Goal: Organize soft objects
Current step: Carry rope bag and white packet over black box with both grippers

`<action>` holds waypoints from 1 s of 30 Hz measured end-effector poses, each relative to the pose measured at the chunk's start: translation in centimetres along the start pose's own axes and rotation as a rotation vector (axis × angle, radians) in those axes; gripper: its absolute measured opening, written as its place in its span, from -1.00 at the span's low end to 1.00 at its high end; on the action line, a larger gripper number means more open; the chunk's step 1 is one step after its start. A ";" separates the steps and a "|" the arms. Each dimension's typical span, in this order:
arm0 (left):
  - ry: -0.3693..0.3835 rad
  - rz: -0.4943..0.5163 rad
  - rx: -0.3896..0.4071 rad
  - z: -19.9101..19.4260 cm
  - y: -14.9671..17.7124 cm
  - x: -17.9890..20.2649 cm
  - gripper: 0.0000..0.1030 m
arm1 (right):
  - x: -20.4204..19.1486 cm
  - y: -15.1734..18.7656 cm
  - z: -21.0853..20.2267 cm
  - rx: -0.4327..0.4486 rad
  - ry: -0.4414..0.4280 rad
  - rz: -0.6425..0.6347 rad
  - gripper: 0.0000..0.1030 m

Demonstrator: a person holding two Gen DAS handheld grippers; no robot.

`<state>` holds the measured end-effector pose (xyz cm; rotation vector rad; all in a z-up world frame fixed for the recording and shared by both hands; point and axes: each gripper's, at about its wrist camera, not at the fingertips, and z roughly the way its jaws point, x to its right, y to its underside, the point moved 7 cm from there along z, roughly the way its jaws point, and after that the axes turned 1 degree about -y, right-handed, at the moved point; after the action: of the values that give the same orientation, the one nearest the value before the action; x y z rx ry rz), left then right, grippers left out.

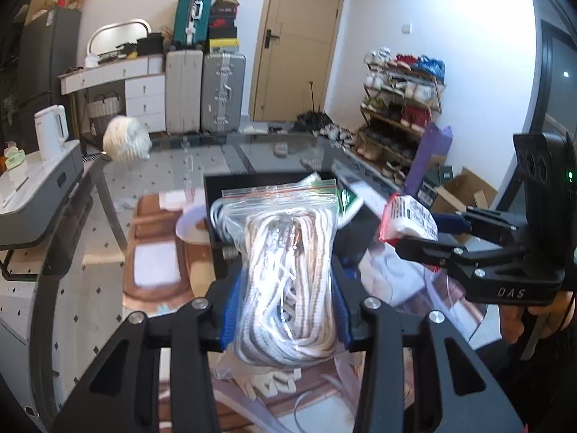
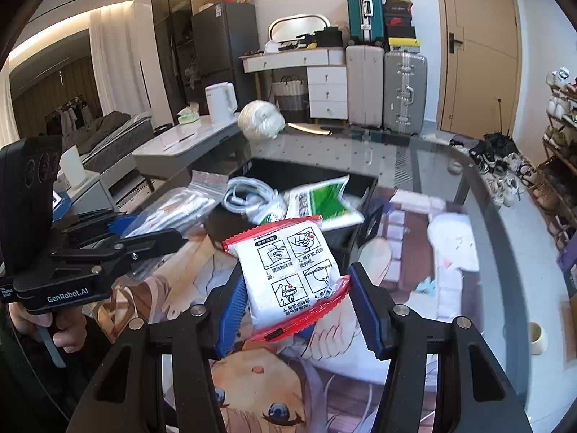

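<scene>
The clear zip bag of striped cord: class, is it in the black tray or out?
Out. The clear zip bag of striped cord is clamped in the left gripper, in front of the black tray.

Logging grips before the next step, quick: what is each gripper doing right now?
Left gripper: shut on the zip bag of rope.
Right gripper: shut on the red-edged white packet.

The glass table carries a black tray at centre, a white rope ball at the far edge, and a cup near right.
</scene>
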<state>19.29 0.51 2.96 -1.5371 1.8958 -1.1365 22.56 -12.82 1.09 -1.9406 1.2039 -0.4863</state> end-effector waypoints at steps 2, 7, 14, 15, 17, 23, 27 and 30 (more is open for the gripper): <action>-0.011 -0.003 0.015 -0.2 -0.8 -0.2 -0.19 | 0.1 -0.9 -0.6 0.013 0.011 -0.001 0.09; -0.036 -0.020 0.042 -0.5 -2.7 -0.8 -0.19 | 0.4 -2.5 -1.3 0.031 0.026 -0.004 0.08; -0.061 -0.014 0.070 0.4 -5.3 -1.4 -0.19 | 0.5 -4.7 -0.8 0.039 0.041 -0.014 0.08; -0.061 -0.016 0.072 0.7 -5.6 -1.5 -0.19 | 0.6 -5.0 -0.6 0.038 0.041 -0.015 0.08; -0.063 -0.022 0.072 1.3 -6.1 -1.9 -0.19 | 0.6 -5.5 -0.2 0.037 0.044 -0.022 0.08; -0.072 -0.014 0.063 3.8 -7.2 -2.3 -0.19 | 1.2 -6.5 2.1 0.013 0.054 -0.028 0.08; -0.075 -0.003 0.056 5.3 -7.4 -2.2 -0.19 | 1.8 -6.8 3.9 -0.006 0.064 -0.030 0.08; -0.088 0.012 0.043 6.4 -7.4 -2.3 -0.19 | 2.3 -6.8 5.2 -0.022 0.070 -0.033 0.08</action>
<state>29.09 0.39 4.99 -1.5251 1.8091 -1.0794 31.09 -11.01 3.00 -1.9793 1.2269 -0.5647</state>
